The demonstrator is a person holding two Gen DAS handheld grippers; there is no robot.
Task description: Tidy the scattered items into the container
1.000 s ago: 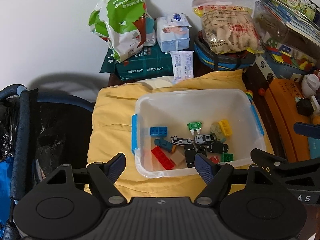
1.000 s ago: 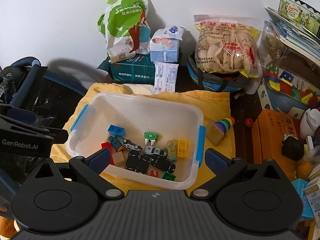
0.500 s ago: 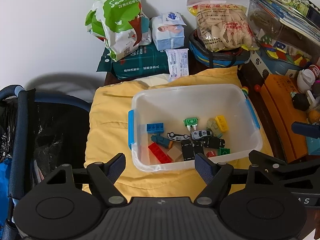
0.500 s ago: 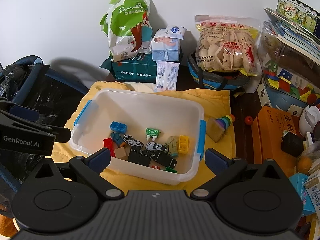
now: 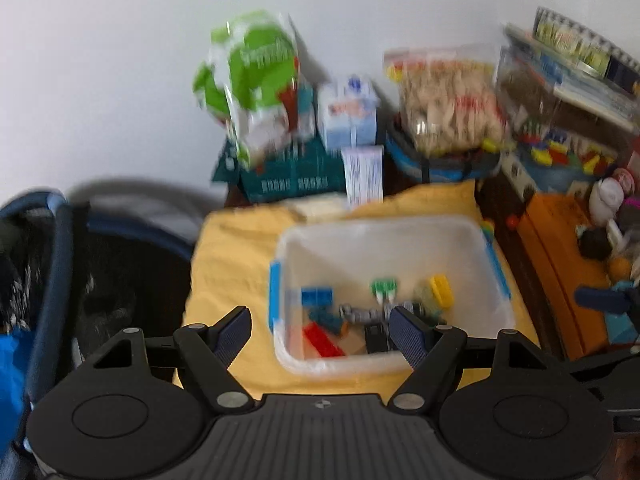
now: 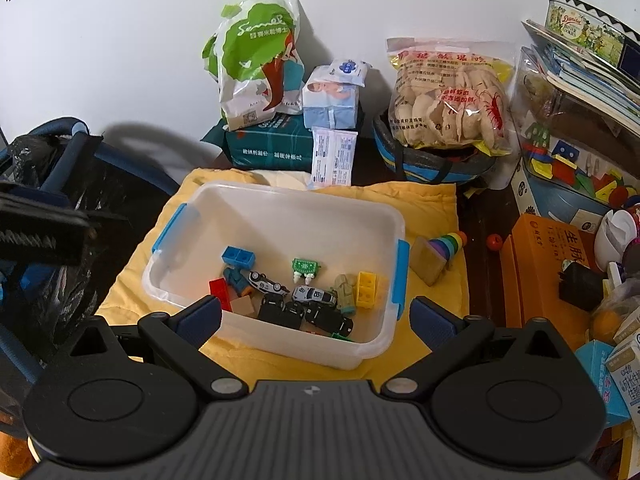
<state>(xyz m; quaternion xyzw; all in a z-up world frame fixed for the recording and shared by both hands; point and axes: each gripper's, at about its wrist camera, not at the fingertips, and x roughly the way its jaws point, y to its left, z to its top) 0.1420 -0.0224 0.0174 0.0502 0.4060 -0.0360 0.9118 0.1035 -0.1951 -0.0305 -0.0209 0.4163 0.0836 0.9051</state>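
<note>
A clear plastic bin (image 6: 280, 204) with blue latches sits on a yellow cloth (image 6: 432, 208). It holds several toy cars and bricks, among them a blue brick (image 6: 238, 257), a yellow brick (image 6: 366, 289) and a green toy (image 6: 306, 268). A rainbow stacking toy (image 6: 446, 243) on a wooden block lies on the cloth right of the bin. My right gripper (image 6: 316, 318) is open and empty, held back above the bin's near edge. My left gripper (image 5: 320, 330) is open and empty in a blurred view, near the bin (image 5: 380, 224).
Bags and packs stand against the wall: a green-white bag (image 6: 256, 60), a tissue pack (image 6: 332, 98), a snack bag (image 6: 450, 96). An orange box (image 6: 548, 272) and cluttered toys stand at the right. A dark stroller (image 6: 52, 200) stands at the left.
Both grippers have drawn back and up from the bin, so it looks smaller and farther. The left wrist view has gone blurred from motion. Both stay open.
</note>
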